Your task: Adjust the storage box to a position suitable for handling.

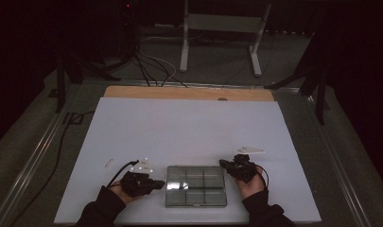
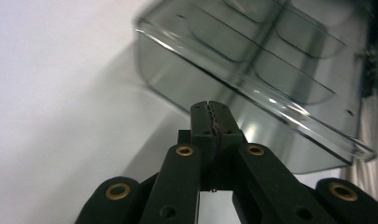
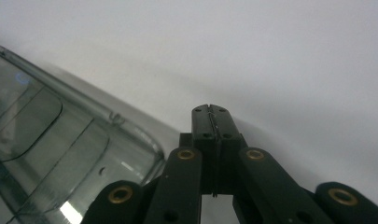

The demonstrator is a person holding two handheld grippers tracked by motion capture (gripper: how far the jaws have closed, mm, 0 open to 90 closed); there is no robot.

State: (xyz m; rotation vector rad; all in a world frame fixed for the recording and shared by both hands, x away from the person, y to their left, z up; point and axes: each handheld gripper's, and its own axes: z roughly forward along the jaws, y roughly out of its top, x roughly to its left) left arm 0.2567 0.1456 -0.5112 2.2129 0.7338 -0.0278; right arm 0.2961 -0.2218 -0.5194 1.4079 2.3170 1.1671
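1. The left hand, in a dark sleeve, comes in from the near edge and holds the left gripper pointing right, its jaws pressed together with nothing between them.
2. The right hand holds the right gripper pointing left and slightly far, jaws likewise closed and empty.

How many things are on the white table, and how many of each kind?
Clear plastic box with compartments: 1
Black tools, left tool and right tool, both shut and empty, one at each side of the box: 2
Small white bits on the white table, at and, too small to tell what they are: 3
Total: 6
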